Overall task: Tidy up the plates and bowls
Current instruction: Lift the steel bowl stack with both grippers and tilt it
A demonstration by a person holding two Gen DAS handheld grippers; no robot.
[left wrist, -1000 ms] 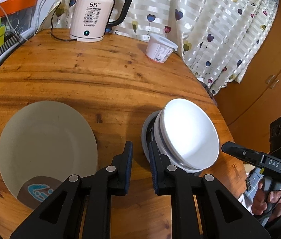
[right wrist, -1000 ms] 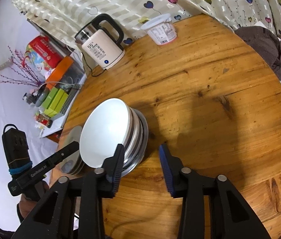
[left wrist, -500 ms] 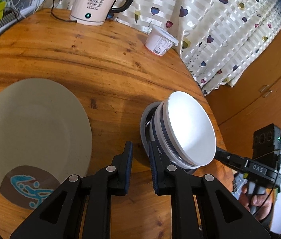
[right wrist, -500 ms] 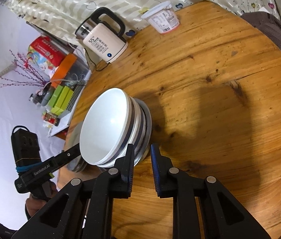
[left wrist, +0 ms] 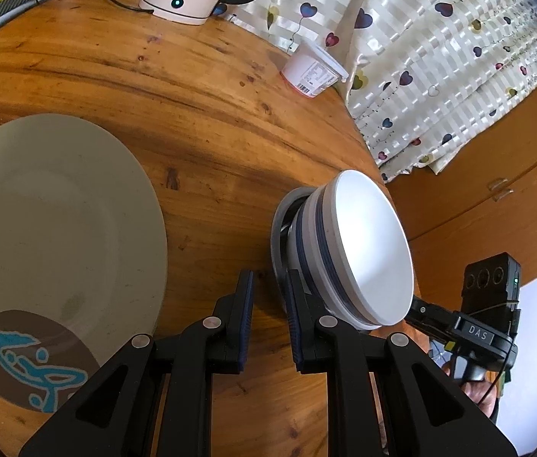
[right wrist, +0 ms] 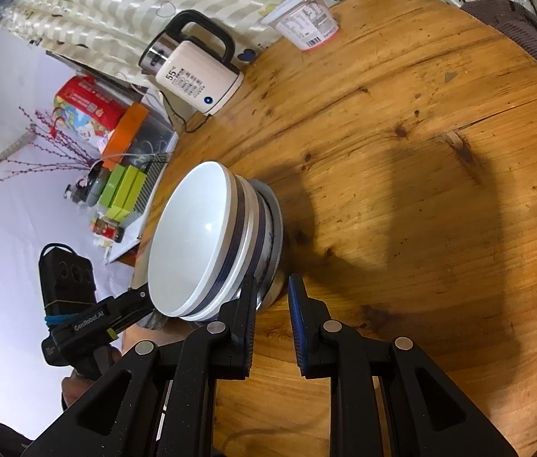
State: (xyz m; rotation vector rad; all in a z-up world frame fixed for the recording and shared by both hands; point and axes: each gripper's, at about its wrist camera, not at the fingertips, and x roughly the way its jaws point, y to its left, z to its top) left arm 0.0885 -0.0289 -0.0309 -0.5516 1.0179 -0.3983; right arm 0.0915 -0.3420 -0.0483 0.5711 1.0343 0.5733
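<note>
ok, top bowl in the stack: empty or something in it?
Empty. The top bowl shows a bare white inside, in the left wrist view too.

White blue-banded nested bowls [left wrist: 367, 251] sit, seemingly on a plate, beside a beige plate [left wrist: 59, 221].

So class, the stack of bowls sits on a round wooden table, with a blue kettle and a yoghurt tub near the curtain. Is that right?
Not quite: the kettle is cream-white with a black handle, not blue, as the right wrist view shows. The rest holds: the stack of bowls sits on the round wooden table, and the yoghurt tub stands near the curtain.
</note>
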